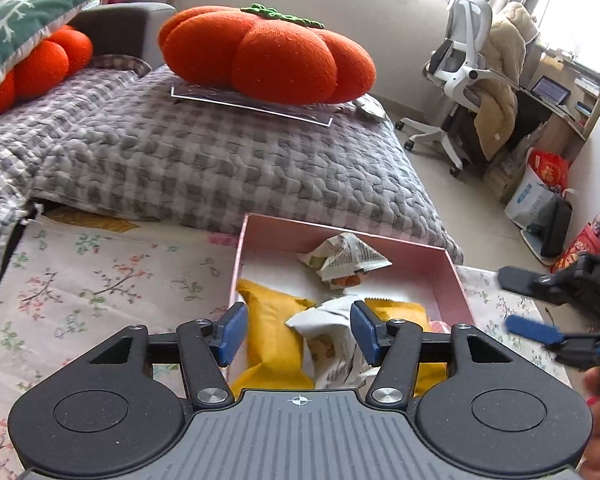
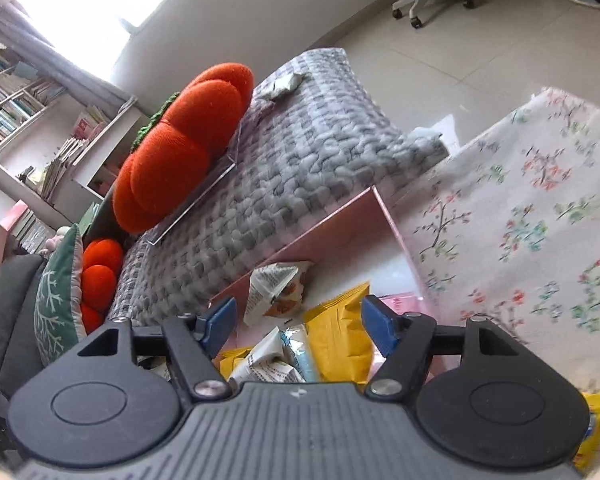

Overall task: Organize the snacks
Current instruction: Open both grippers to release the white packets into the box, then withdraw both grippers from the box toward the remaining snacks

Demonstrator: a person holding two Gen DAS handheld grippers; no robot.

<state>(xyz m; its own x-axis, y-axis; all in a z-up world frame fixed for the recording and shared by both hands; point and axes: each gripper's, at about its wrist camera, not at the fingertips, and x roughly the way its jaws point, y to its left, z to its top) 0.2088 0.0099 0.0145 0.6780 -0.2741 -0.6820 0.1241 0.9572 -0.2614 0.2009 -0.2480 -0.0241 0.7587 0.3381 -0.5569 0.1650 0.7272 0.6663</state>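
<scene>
A pink open box [image 1: 256, 236] sits on a floral cloth and holds snack packets: a white triangular packet [image 1: 342, 258] at the back, yellow packets [image 1: 272, 328] and a white crumpled packet [image 1: 328, 332] at the front. My left gripper [image 1: 298, 334] is open and empty just above the front packets. My right gripper [image 1: 532, 304] shows at the right edge, open, beside the box. In the right wrist view the right gripper [image 2: 296, 326] is open and empty over the box [image 2: 340, 224], above the white packet [image 2: 278, 286] and a yellow packet [image 2: 340, 332].
A grey checked quilt [image 1: 204, 160] lies behind the box with an orange pumpkin cushion [image 1: 264, 52] on it. A white office chair [image 1: 460, 76] and bags [image 1: 540, 184] stand at the right. Another yellow packet [image 2: 598, 420] lies on the floral cloth [image 2: 540, 208].
</scene>
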